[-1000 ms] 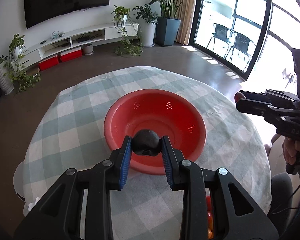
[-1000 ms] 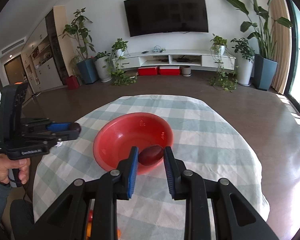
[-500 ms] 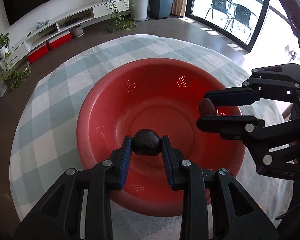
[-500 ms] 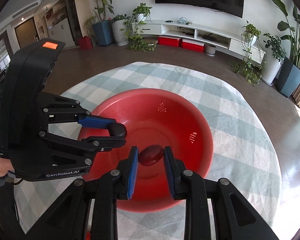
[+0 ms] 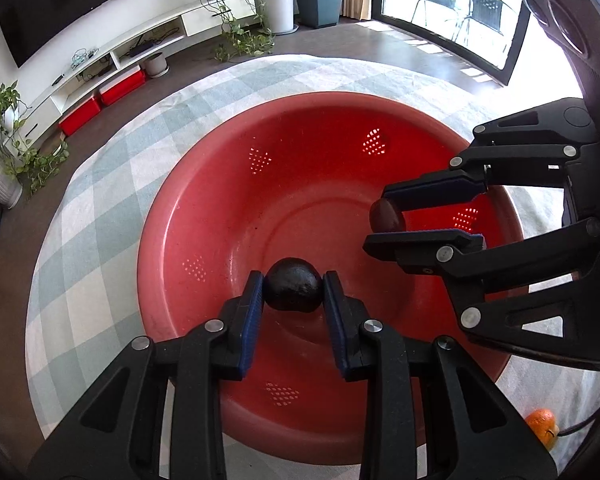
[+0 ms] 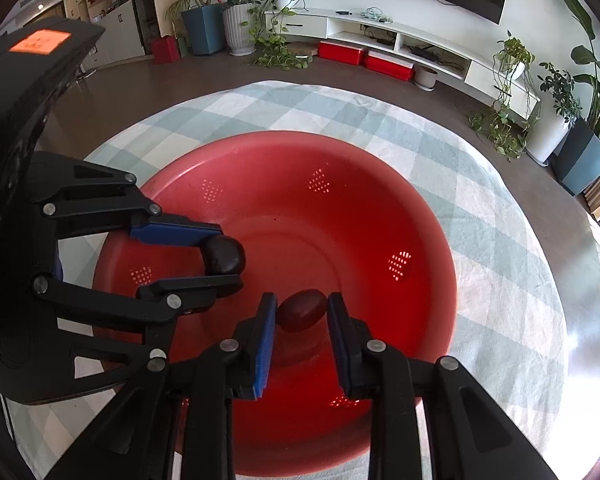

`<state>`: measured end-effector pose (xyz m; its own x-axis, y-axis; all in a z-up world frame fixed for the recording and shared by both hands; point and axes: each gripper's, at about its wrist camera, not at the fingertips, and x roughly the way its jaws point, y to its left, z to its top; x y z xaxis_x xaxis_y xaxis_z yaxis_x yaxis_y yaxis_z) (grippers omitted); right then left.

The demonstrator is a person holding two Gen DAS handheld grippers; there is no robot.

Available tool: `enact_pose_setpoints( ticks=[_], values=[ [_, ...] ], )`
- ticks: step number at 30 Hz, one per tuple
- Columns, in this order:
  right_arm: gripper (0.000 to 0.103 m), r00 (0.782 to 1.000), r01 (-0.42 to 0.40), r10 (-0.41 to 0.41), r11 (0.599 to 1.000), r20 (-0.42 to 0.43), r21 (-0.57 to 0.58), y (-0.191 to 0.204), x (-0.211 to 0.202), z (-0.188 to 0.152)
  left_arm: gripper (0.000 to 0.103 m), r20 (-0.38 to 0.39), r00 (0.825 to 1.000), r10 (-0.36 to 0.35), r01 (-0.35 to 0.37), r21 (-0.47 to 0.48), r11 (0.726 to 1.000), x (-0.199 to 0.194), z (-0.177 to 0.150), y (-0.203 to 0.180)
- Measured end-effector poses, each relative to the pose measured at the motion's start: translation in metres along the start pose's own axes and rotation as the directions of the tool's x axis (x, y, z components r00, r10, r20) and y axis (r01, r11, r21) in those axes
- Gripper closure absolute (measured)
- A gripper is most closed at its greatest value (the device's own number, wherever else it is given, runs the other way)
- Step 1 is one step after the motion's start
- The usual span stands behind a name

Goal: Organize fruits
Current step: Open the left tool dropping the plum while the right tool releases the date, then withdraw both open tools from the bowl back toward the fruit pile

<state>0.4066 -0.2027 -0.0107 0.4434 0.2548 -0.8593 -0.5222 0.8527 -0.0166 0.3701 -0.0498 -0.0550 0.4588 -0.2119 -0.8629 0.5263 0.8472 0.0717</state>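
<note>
You have a fruit in each gripper, and both hang over the inside of the red colander bowl (image 5: 168, 216). Your left gripper (image 5: 294, 292) is clamped on a dark, nearly black round fruit (image 5: 294, 291), its blue pads (image 5: 253, 308) pressing on either side, the fruit poised above the bowl's floor near the centre. Your right gripper (image 6: 302, 312) is clamped on a dark red oval fruit (image 6: 302, 310), narrow end to narrow end between the pads (image 6: 265, 344), also above the floor of the bowl (whether either fruit touches the plastic, you cannot tell from these views).

From your left wrist view, the right gripper comes in from the right side over the bowl's rim with the red fruit at its tips. From your right wrist view, the left gripper enters from the left with the dark fruit at its tips, an orange lit panel (image 6: 40, 41) on top of its body. The two fruits sit near each other but apart.

The bowl has small clusters of drain holes (image 5: 260, 158) in its wall and nothing lying on its floor. It rests on a round table under a pale green and white checked cloth (image 5: 112, 184). At the lower right edge of the left view, an orange fruit (image 5: 542, 426) lies beside the bowl.

Beyond the table: a dark floor, a low white media shelf (image 6: 380, 36) with red boxes, potted plants (image 6: 236, 28), and a wall-mounted screen.
</note>
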Motion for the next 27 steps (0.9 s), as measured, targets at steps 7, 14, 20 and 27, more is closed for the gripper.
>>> enact_pose_setpoints(
  ticks=[7, 14, 20, 27],
  values=[
    [0.07, 1.0, 0.0, 0.0, 1.0, -0.008, 0.013, -0.003, 0.002, -0.001, 0.074, 0.001, 1.0, 0.021, -0.021, 0.022, 1.0, 0.003, 0.003, -0.002],
    [0.062, 1.0, -0.001, 0.001, 1.0, 0.003, 0.012, 0.0, -0.002, -0.002, 0.071, 0.002, 1.0, 0.018, -0.018, 0.026, 1.0, 0.003, 0.001, -0.002],
    [0.057, 1.0, 0.005, -0.006, 0.999, 0.027, 0.032, -0.007, -0.015, -0.006, 0.046, 0.025, 1.0, -0.008, 0.007, 0.017, 1.0, -0.001, 0.0, -0.005],
    [0.045, 0.99, -0.015, 0.004, 0.997, 0.144, 0.071, -0.009, -0.062, -0.016, 0.033, 0.124, 0.992, -0.007, 0.012, -0.039, 0.999, -0.041, -0.008, 0.003]
  ],
)
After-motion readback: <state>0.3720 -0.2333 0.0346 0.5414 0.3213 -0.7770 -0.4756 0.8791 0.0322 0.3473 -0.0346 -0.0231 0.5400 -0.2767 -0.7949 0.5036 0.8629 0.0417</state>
